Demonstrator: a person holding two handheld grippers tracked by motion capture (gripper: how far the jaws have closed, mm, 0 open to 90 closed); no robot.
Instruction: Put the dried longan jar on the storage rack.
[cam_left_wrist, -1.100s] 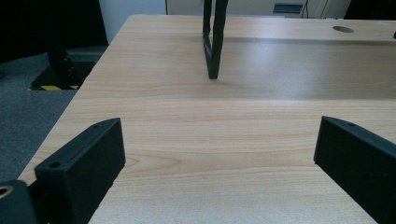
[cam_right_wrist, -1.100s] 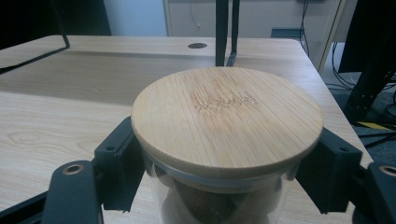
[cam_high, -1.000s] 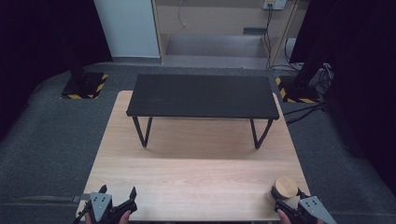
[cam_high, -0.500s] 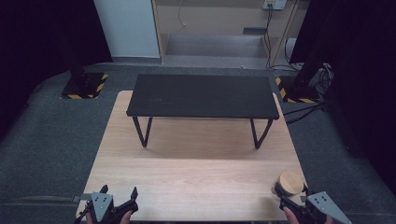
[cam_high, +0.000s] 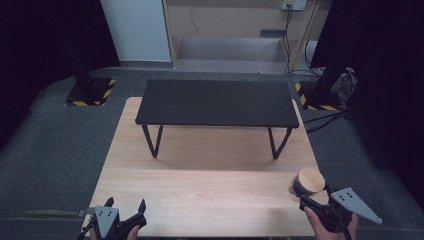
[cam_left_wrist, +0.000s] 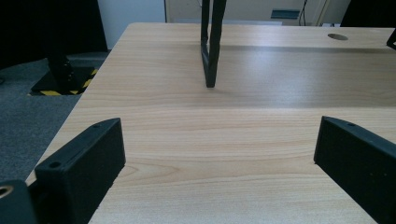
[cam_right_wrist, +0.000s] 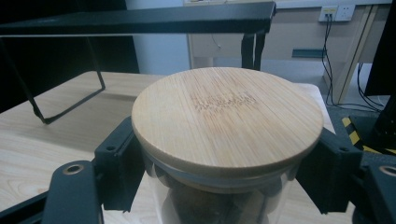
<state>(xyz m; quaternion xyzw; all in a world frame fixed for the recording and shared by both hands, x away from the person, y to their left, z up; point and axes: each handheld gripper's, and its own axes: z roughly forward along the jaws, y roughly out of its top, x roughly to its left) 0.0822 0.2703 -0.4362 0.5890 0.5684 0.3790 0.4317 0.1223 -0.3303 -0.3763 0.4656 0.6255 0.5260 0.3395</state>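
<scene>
Two claws sit at the near edge of the wooden bench (cam_high: 200, 185), one in each of your hands. Your right claw (cam_high: 306, 196) is clenched around a glass jar (cam_high: 303, 189), its black jaws pressing the glass on both sides just under the lid; your hand comes in from the bottom right corner, the grey plate angled outward. The jar stands upright in the grip near the bench's right front corner, and whether it clears the surface cannot be told. Its round bamboo lid (cam_right_wrist: 227, 116) is pale, flat and finely grained, seated on the jar, with a faint mark at its middle; something dark shows through the glass below. Your left claw (cam_high: 125, 209) rests low at the front left corner, jaws spread wide with only bare wood between them. Beyond both, a black metal stand (cam_high: 217, 102) on thin wire legs spans the far half of the bench.
</scene>
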